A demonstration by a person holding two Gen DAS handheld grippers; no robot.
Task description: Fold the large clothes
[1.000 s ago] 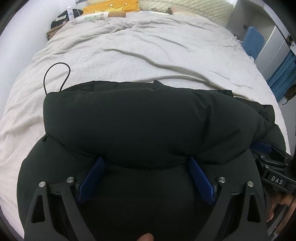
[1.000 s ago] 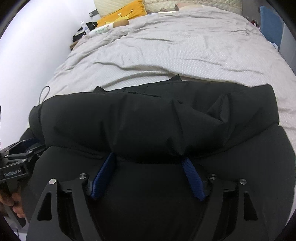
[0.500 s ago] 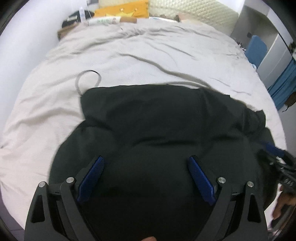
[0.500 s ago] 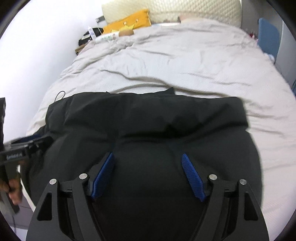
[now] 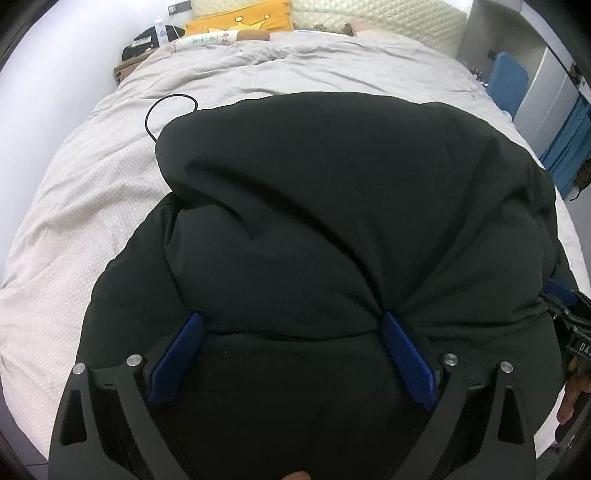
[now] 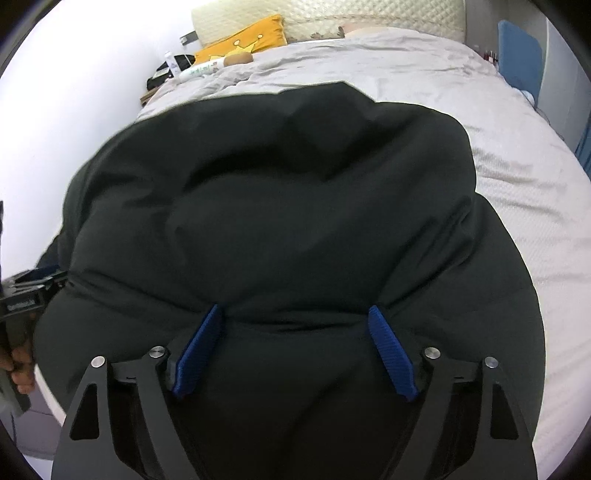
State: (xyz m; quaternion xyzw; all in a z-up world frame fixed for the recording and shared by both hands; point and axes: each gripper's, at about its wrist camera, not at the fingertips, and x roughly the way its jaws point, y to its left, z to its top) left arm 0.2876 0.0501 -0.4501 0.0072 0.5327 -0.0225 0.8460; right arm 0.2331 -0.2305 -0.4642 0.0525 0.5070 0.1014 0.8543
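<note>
A large black padded garment [image 5: 332, 221] is seen lying on a bed covered by a pale grey duvet [image 5: 92, 206], toward the foot end and nearest both cameras, with its near part folded up into a thick rounded roll. In the left wrist view, the left tongs [image 5: 291, 325] are set wide, and a bulging fold of the garment is caught between the two blue pads [image 5: 177, 354], the fabric being puckered where each pad meets it. In the right wrist view, the right tongs [image 6: 295, 317] are likewise spread wide around a thick fold of the same garment [image 6: 295, 206], creases being drawn toward each blue pad [image 6: 388, 347]; these jaws are opening, with the fabric between them and the pads touching it. The right tongs' black frame is glimpsed at the right edge of the left view, and the left tongs' frame at the left edge of the right view, where a hand [image 6: 20, 363] is wrapped around the handle. A thin black cable [image 5: 162, 110] is laid in a loop on the duvet just beside the garment's far left corner. At the head of the bed, an orange cushion with a crown motif [image 5: 240, 20] is propped beside a cream quilted pillow [image 5: 369, 14], and a white tube [image 5: 207, 38] is seen lying in front of the cushion. A blue chair back [image 5: 508, 85] is visible past the right side of the bed.
</note>
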